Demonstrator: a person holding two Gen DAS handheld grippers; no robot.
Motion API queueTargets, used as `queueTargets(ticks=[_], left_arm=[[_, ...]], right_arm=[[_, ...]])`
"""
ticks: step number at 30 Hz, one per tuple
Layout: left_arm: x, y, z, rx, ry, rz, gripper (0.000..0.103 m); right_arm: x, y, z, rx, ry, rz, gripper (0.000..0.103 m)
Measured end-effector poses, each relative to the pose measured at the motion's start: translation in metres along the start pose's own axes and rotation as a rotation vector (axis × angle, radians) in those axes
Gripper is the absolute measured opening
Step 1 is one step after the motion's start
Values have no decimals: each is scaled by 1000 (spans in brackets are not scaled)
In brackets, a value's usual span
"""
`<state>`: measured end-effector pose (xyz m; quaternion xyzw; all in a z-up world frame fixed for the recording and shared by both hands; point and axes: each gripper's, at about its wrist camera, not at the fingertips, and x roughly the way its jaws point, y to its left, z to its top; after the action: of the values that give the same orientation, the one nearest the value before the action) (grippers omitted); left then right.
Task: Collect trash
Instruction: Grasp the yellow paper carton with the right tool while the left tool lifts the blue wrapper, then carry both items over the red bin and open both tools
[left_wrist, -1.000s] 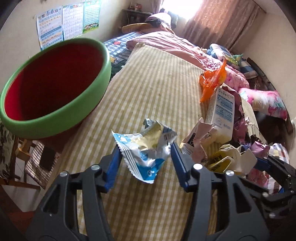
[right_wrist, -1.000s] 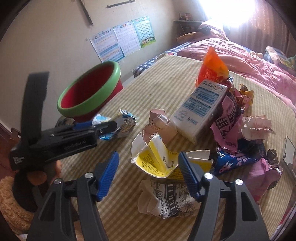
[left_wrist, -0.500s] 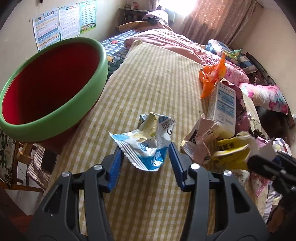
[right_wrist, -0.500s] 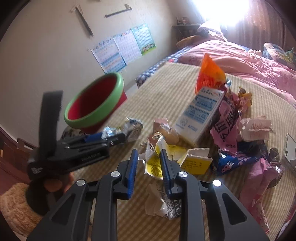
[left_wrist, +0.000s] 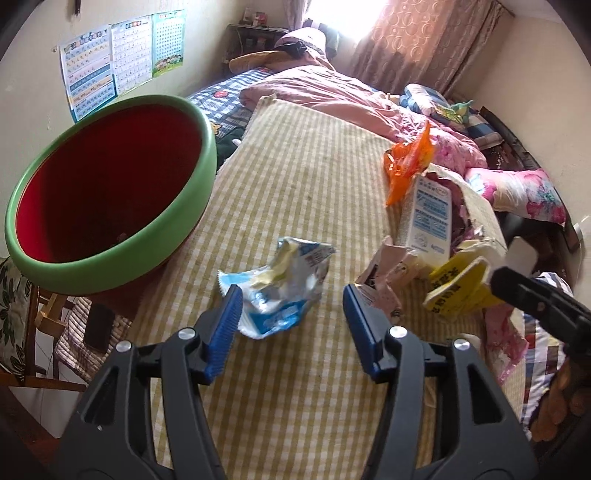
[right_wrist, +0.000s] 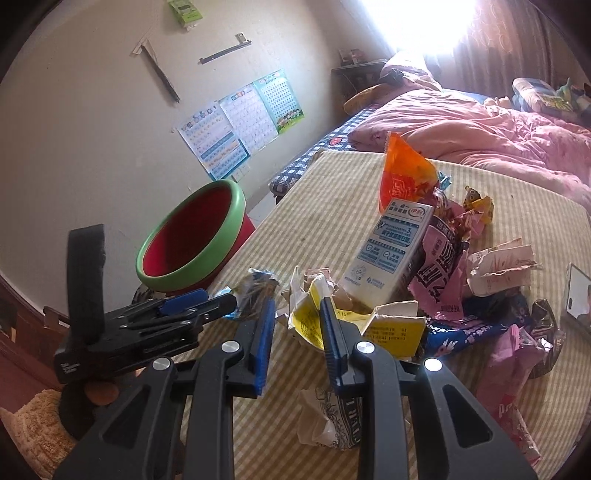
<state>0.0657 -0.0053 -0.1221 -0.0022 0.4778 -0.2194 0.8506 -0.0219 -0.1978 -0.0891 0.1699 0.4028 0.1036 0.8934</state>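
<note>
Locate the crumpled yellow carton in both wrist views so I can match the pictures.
Left wrist: yellow carton at right of centre, below the white milk box.
Right wrist: yellow carton at lower centre, pinched in the right gripper.
Shared landmark: the green-rimmed red basin, left in both.

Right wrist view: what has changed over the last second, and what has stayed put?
The right gripper has closed on the crumpled yellow paper carton, which was lying loose between open jaws, and lifted it slightly. The left gripper remains open around the blue-and-white foil wrapper, not gripping it. The red bin with green rim and white milk carton are unmoved.
</note>
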Motion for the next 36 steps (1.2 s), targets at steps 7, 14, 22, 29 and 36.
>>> queueTargets(ticks=[7, 14, 22, 29, 36], left_arm=[[12, -3, 5, 103, 10, 58, 62], [37, -5, 6, 176, 62, 108, 62], [54, 0, 3, 144, 111, 80, 47], [32, -4, 7, 113, 43, 35, 27], [-6, -3, 18, 92, -46, -7, 27]], right_arm=[[0, -3, 1, 11, -4, -4, 25], [-1, -3, 2, 11, 4, -11, 25], [-1, 0, 6, 4, -5, -7, 25], [0, 3, 9, 7, -13, -12, 25], [4, 18, 17, -9, -33, -20, 25]])
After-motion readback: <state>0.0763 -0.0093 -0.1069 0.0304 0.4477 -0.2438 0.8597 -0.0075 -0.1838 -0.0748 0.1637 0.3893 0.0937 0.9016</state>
